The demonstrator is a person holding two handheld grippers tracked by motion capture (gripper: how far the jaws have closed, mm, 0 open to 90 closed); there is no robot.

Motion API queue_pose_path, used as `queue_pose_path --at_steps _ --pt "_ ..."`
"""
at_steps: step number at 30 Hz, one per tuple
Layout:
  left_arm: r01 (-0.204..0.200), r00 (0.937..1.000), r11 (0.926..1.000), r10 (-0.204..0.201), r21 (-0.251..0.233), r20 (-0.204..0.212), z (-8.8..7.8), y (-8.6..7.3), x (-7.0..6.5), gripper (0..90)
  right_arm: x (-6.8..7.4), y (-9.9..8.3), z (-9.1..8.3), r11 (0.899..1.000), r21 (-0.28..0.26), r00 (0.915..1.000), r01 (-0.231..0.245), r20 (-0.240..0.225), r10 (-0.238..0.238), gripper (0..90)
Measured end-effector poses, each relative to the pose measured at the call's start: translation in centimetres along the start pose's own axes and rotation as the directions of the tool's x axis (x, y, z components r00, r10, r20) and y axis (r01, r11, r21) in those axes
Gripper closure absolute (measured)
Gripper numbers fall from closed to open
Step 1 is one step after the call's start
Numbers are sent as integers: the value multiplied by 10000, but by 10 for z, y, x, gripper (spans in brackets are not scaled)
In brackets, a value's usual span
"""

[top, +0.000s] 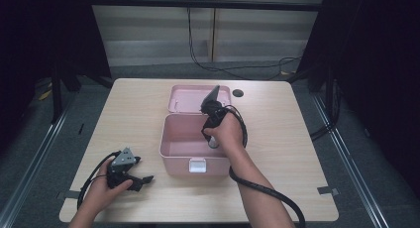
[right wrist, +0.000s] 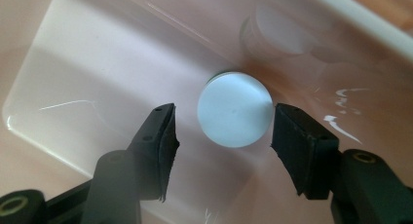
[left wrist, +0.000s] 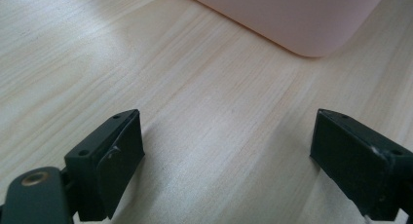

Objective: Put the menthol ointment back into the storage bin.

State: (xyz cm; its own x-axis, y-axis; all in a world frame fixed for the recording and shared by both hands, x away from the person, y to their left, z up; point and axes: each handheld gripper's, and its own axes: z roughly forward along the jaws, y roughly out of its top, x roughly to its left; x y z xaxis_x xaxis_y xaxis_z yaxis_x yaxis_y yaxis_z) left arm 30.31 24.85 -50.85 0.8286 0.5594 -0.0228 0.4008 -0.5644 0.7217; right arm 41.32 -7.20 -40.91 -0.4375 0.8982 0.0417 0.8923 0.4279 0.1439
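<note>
The right gripper (right wrist: 223,124) reaches down into the open pink box (top: 173,143) on the desk (top: 133,114) — its fingers released, flanking a white-capped jar (right wrist: 234,108) standing on the box floor, not pressing it. The left gripper (left wrist: 226,156) rests on the desk beside the box, fingers wide apart.

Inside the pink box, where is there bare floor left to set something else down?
In the right gripper view, the pink box has bare floor left of the white-capped container, out to its rounded corner. It is crowded by the far wall, where the container sits between the right tool's open jaws.
</note>
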Motion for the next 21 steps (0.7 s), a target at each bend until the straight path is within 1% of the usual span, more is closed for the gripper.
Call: queue_pose_path --at_steps 2,3,4,6,7,10,13,14,17,20,21 --pt "-1 10000 10000 1 -1 1 0 0 0 114 0 0 -1 10000 -64 10000 13 -12 -13 417" --pt "5 10000 10000 -5 0 8 0 0 0 114 0 0 -2 10000 -73 10000 51 -23 -51 405" --pt "1 10000 10000 -1 1 -1 0 0 0 114 1 -1 -5 9999 -101 10000 33 14 -33 367" --pt "1 10000 10000 -1 -1 1 0 0 0 114 1 -1 -6 9999 -117 10000 67 46 -66 358" --pt "-1 10000 10000 1 0 0 0 0 0 114 0 -1 -8 9999 -104 10000 17 9 -17 334" --pt "4 10000 10000 -4 1 8 0 0 0 114 -1 -2 -9 10000 -55 10000 25 -22 -25 315" --pt "2 10000 10000 -2 -2 1 0 0 0 114 -3 -5 -15 9999 -165 10000 0 -57 -1 274" --pt "2 10000 10000 -2 -2 1 0 0 0 114 -3 -5 -15 9999 -165 10000 0 -57 -1 274" --pt "-1 10000 10000 1 -2 -8 0 0 0 114 -5 -7 -22 9998 -198 9997 78 -221 -82 237" --pt "-7 10000 10000 7 0 -9 0 0 0 114 -5 -8 -26 9995 -271 9997 179 -184 -184 218" --pt "-7 10000 10000 7 2 0 0 0 0 114 -4 -8 -29 9993 -247 9991 273 -316 -281 202"
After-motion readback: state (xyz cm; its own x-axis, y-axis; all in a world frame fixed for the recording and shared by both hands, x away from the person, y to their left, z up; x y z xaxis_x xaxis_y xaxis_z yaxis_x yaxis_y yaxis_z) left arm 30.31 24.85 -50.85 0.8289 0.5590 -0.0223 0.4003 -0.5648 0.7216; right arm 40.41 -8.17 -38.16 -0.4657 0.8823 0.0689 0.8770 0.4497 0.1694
